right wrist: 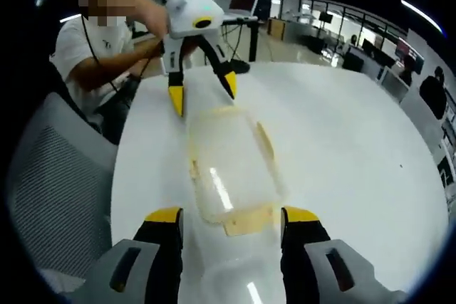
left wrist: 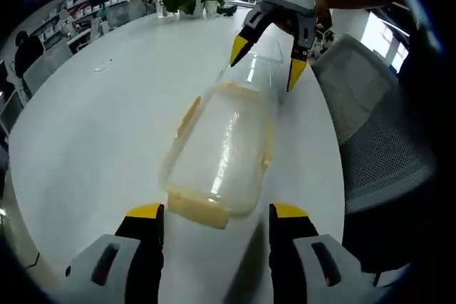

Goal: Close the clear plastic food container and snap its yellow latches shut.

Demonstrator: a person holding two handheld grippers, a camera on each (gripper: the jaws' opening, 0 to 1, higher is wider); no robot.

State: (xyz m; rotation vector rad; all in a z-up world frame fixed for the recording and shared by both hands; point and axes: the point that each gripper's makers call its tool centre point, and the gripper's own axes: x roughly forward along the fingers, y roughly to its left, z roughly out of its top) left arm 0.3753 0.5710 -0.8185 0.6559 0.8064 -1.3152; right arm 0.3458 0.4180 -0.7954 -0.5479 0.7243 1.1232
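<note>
Clear plastic with yellow latches, the food container (left wrist: 217, 158) lies on the white table (left wrist: 92, 126) in the middle of the left gripper view, between the two grippers. The left gripper (left wrist: 216, 222) rises from the bottom of the frame with its jaws apart, the container's near end just ahead of them. The right gripper (left wrist: 269, 57) hangs in the upper right, jaws apart over the far end. A grey mesh chair (left wrist: 381, 140) stands at the right edge.
</note>
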